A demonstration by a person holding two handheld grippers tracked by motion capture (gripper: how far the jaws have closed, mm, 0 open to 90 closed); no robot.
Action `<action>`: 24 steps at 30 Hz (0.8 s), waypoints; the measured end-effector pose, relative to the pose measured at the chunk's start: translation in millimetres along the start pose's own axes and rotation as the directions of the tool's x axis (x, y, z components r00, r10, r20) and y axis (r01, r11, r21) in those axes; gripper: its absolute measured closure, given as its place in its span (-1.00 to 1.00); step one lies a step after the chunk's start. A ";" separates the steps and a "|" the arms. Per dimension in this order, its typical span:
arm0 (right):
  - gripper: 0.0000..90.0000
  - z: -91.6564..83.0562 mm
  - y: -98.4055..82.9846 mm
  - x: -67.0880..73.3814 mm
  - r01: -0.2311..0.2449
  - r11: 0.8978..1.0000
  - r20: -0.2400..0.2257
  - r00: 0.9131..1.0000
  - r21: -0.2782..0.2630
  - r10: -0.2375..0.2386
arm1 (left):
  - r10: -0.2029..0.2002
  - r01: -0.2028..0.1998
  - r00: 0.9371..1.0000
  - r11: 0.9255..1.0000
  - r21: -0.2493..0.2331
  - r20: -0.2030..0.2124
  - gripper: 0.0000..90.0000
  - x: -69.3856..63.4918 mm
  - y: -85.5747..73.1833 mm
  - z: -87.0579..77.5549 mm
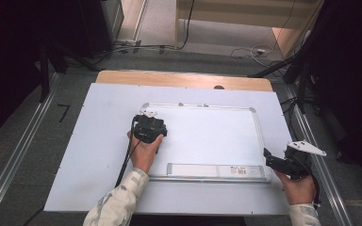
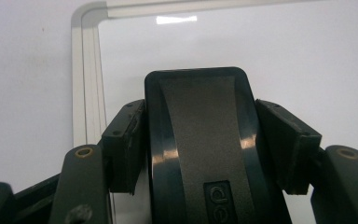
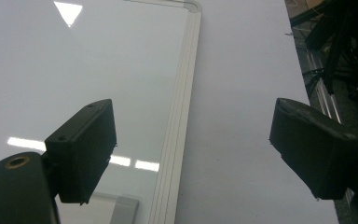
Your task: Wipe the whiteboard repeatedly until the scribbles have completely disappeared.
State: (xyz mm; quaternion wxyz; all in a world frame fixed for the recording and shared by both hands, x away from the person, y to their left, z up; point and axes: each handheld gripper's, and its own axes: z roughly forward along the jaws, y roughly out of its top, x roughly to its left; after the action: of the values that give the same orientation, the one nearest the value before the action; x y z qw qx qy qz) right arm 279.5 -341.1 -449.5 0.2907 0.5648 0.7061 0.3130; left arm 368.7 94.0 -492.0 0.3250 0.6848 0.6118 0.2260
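This looks like a recording lab. Dark curtains (image 1: pixel 9 56) flank the surface (image 1: pixel 99 155). Loose cables (image 1: pixel 245 52) and metal rails (image 1: pixel 23 150) cross the grey carpet (image 1: pixel 75 89).

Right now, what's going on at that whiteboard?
Left gripper shut on black eraser, over whiteboard. Right gripper open at board's right edge, holding nothing. Nothing in the way.

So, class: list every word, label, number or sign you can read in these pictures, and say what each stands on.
"de": raised letters, cut off by the picture's edge, on the black eraser clamped in the left gripper.
Sticker on the whiteboard's tray: too small to read.
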 end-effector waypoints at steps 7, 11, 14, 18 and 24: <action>-0.71 2.2 1.8 1.4 0.004 1.000 -0.002 1.000 -0.001 -0.004 | 0.036 -0.037 0.999 0.999 0.009 0.030 -0.15 -21.1 4.2 4.4; -0.71 4.1 2.1 1.0 0.005 1.000 -0.006 1.000 0.003 -0.005 | 0.011 -0.012 0.998 1.000 0.022 0.066 -0.14 -18.3 5.9 -2.5; -0.71 3.6 2.5 1.6 0.003 1.000 -0.007 1.000 0.002 -0.003 | -0.005 0.007 0.997 1.000 -0.024 0.078 -0.14 -16.4 11.0 -15.4; -0.71 3.4 2.8 3.0 0.011 1.000 -0.007 1.000 0.001 -0.011 | 0.013 -0.009 0.997 0.999 -0.054 0.077 -0.14 -18.4 15.4 -29.9; -0.71 3.5 2.8 4.6 0.013 1.000 -0.008 1.000 0.002 -0.013 | 0.024 -0.018 0.997 0.997 -0.073 0.080 -0.14 -21.5 14.7 -39.3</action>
State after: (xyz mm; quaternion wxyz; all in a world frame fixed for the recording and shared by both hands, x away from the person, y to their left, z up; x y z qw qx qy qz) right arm 283.0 -335.7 -449.8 0.2893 0.5591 0.7113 0.3126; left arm 347.8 78.8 -452.5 0.3715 0.6877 0.5823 0.2235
